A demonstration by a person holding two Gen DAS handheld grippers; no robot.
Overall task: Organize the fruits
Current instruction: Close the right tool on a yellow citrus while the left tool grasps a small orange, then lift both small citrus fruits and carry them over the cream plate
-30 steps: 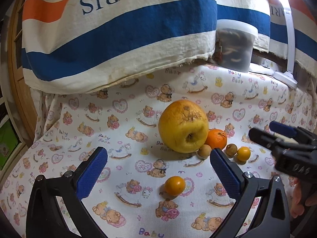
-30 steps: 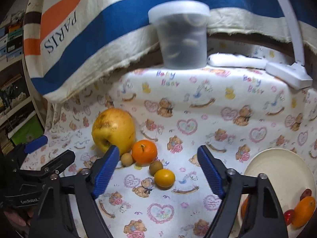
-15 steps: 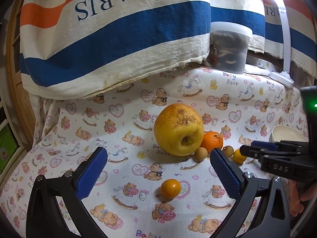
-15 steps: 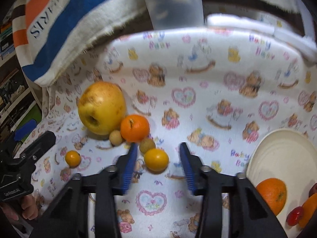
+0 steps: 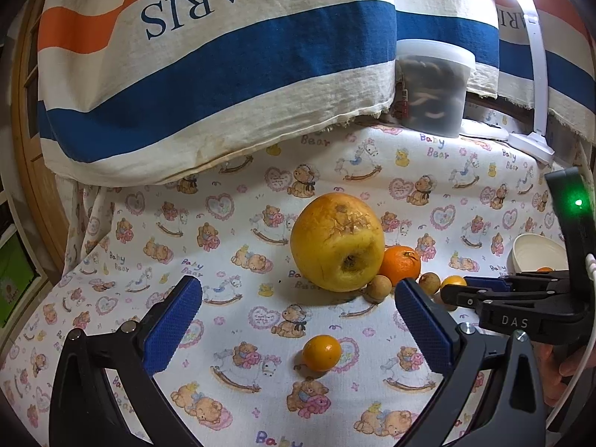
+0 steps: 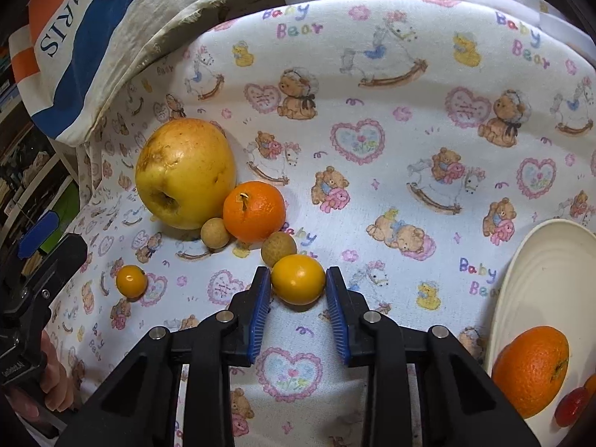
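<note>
My right gripper (image 6: pixel 298 290) is closing its jaws around a small yellow-orange fruit (image 6: pixel 298 279) that lies on the bear-print cloth, and both blue pads touch its sides. Just behind it sit two brown round fruits (image 6: pixel 278 249), a mandarin (image 6: pixel 254 211) and a big yellow fruit (image 6: pixel 185 173). Another small orange fruit (image 5: pixel 321 353) lies alone, below and between the fingers of my open left gripper (image 5: pixel 298 320), which holds nothing. A cream plate (image 6: pixel 540 279) at the right holds an orange (image 6: pixel 530 370) and a red piece (image 6: pixel 570 408).
A striped cloth marked PARIS (image 5: pixel 223 74) hangs over the back of the table. A lidded plastic tub (image 5: pixel 434 89) and a white lamp (image 5: pixel 536 74) stand at the back right. The cloth drops off at the left, beside a wooden frame (image 5: pixel 29 149).
The right gripper came down and forward over the small yellow-orange fruit, and its jaws went from wide apart to touching it. The left gripper stayed where it was, open.
</note>
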